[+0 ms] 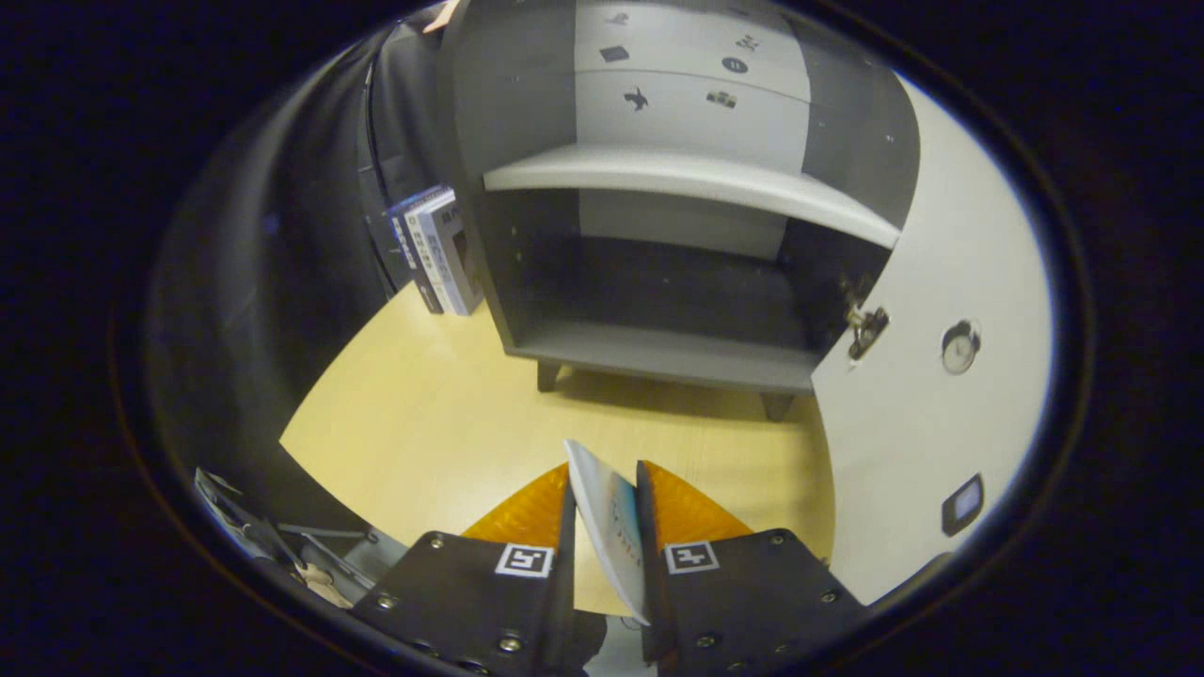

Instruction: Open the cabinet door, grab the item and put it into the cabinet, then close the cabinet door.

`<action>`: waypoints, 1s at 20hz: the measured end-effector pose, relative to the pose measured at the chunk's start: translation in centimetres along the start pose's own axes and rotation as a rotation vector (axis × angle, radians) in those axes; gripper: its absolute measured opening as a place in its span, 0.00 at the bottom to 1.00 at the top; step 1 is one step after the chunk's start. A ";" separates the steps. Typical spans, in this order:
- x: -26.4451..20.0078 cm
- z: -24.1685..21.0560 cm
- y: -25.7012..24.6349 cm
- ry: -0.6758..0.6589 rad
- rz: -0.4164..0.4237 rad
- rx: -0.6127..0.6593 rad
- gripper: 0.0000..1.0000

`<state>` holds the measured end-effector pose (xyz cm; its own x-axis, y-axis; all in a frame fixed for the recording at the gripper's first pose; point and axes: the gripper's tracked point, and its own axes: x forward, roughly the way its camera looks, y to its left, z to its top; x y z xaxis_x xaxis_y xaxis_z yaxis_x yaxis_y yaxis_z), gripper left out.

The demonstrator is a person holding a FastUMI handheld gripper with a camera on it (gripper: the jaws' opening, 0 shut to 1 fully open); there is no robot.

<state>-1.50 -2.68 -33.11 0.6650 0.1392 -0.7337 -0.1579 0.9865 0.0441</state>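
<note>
Cabinet (658, 282) door (931, 376) already swung open, thin booklet (609, 527) clamped between the jaws above the worktop (423, 423) just short of the lower shelf (looks empty), so left to do: slide it in, then shut the door.

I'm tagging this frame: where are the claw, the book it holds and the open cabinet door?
claw (607, 498): gripper view, between its fingertips.
book (616, 536): gripper view, its cover.
cabinet door (941, 442): gripper view, inner face.
</note>
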 end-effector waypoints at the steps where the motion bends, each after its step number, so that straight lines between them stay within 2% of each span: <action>1: -0.7 1.5 0.1 -0.028 0.005 -0.004 0.29; 10: -5.5 13.4 0.5 -0.220 0.064 0.019 0.29; 20: -6.6 22.5 -4.3 -0.343 0.023 0.098 0.29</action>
<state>11.22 -5.89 -13.20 0.8713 0.1659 -0.4618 -0.1161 0.9841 0.1346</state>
